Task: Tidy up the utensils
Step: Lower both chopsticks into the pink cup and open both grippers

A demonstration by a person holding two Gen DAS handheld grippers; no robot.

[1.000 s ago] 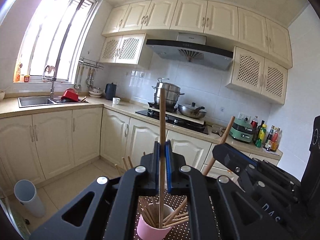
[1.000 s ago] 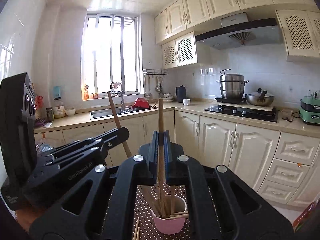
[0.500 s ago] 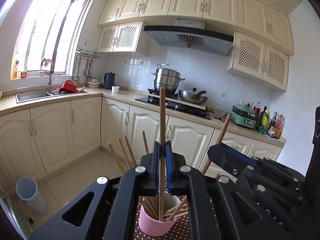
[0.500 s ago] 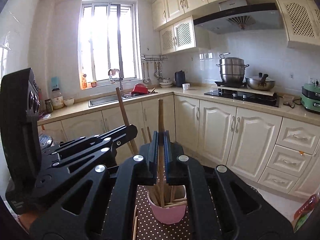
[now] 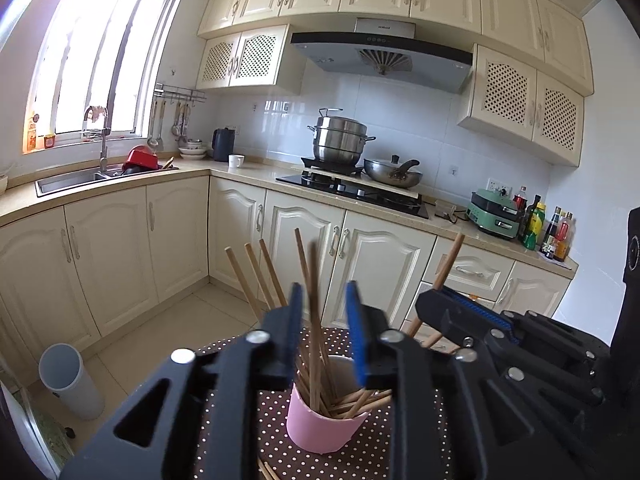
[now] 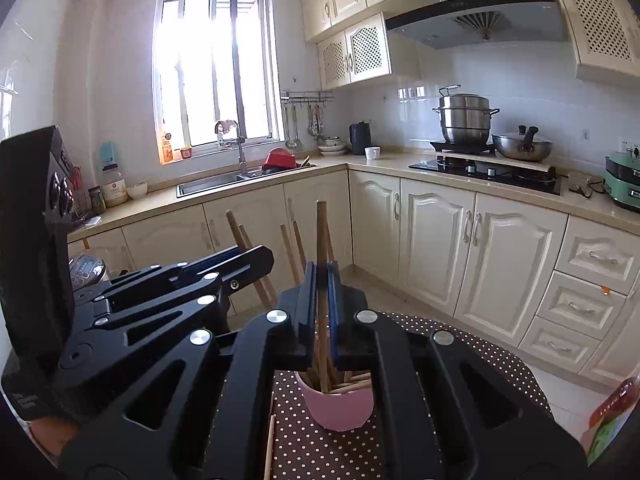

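chopstick (image 6: 321,240) | upright, top end up | clamped in right tongs (image 6: 322,276)

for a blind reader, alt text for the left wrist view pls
The left gripper has just been opening its jaws around a chopstick standing loose in a pink cup of chopsticks on a dotted cloth.

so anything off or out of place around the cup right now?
Mostly tidy. Loose chopsticks lie on the dotted cloth beside the pink cup instead of in it. The left gripper has just been opening; its chopstick stands free, blurred, between the jaws. The right gripper grips another chopstick.
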